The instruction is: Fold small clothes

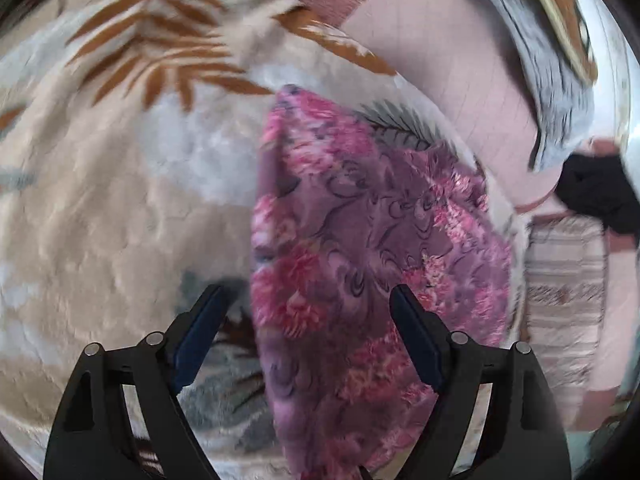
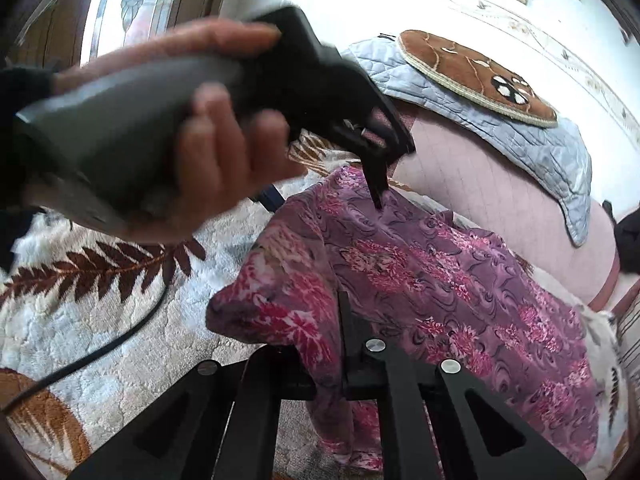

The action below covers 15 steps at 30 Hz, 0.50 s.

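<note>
My right tool (image 2: 344, 320) is clenched on the cloth's (image 2: 440, 280) near edge; my left tool (image 1: 308, 320), released, hovers over its far end.

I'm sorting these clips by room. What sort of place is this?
Most likely a home bedroom or living room: a plush leaf-patterned blanket covers the surface, a pink cushioned backrest stands behind it, and a quilted blue cover lies on top.
</note>
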Available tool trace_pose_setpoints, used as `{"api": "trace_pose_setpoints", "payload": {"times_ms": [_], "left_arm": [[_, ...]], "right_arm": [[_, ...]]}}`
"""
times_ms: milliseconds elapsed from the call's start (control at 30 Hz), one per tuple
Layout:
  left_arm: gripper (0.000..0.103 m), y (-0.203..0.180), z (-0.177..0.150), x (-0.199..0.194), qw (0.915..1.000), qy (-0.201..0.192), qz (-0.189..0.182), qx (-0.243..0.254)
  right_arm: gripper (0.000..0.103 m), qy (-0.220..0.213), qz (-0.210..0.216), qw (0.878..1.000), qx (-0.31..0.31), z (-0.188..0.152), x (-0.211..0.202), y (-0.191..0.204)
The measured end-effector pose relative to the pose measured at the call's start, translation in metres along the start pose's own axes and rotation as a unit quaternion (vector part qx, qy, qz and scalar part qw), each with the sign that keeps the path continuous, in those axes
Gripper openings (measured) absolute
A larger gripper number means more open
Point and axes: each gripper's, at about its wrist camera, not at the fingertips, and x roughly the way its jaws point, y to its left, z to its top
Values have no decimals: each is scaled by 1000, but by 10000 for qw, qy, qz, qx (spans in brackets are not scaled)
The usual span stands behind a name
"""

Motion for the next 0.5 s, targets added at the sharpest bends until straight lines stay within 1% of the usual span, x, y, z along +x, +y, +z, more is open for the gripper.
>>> {"api": "trace_pose_setpoints", "payload": {"times_ms": [67, 100, 133, 167, 200, 233, 333, 433, 500], "left_arm": [[83, -9, 3, 1, 9998, 51, 7, 209], [78, -12, 4, 2, 9997, 90, -7, 242], [70, -15, 5, 2, 9996, 110, -38, 269], [45, -19, 5, 3, 9994, 147, -34, 320], [19, -21, 5, 3, 9991, 174, 56, 373], [12, -25, 6, 5, 9987, 209, 193, 427], [10, -33, 4, -2, 9982, 59, 304, 506], [10, -45, -1, -13, 9979, -134, 261, 580], [10, -56, -2, -18, 9976, -179, 251, 624]], "right_arm": [[6, -41, 74, 9999, 116, -1, -1, -4], [6, -49, 95, 9998, 155, -1, -2, -6], [6, -66, 125, 9997, 203, -1, -2, -7], [6, -87, 150, 9996, 242, -2, -2, -9], [6, -107, 160, 9994, 289, -2, -3, -10], [5, -124, 156, 9993, 329, -2, -3, -11], [5, -204, 164, 9985, 486, -2, -8, -17], [5, -280, 148, 9975, 635, -3, -14, -27], [5, -331, 130, 9967, 726, -4, -21, -36]]}}
